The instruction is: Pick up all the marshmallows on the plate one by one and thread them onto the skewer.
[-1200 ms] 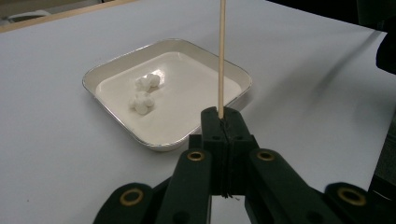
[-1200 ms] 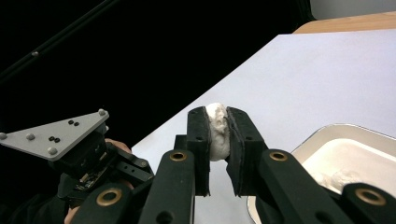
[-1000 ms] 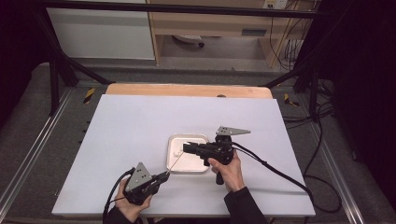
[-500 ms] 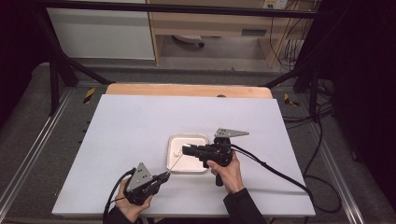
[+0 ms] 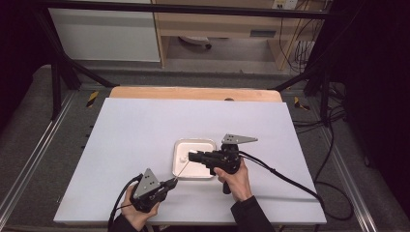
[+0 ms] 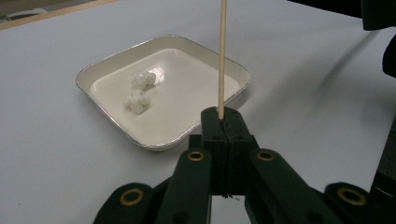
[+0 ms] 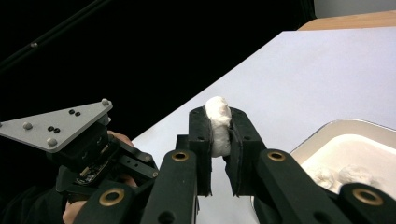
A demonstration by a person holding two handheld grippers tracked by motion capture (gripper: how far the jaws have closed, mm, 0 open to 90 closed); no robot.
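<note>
A thin wooden skewer (image 6: 222,56) stands up from my left gripper (image 6: 223,116), whose jaws are shut on its lower end. In the high view that left gripper (image 5: 172,182) rests near the table's front edge, and the skewer (image 5: 182,169) slants up towards the tray. My right gripper (image 7: 218,122) is shut on a soft white marshmallow-like piece (image 7: 218,112). Seen from above, the right gripper (image 5: 194,156) hovers over the white square tray (image 5: 194,140), close to the skewer's tip. Two more white pieces (image 6: 138,91) lie in the tray (image 6: 80,77).
The tray (image 7: 317,134) sits on a white tabletop (image 5: 135,130) with a wooden strip (image 5: 193,93) along its far edge. Black cables (image 5: 290,179) trail off to the right. Dark frame bars (image 5: 63,67) and grey floor surround the table.
</note>
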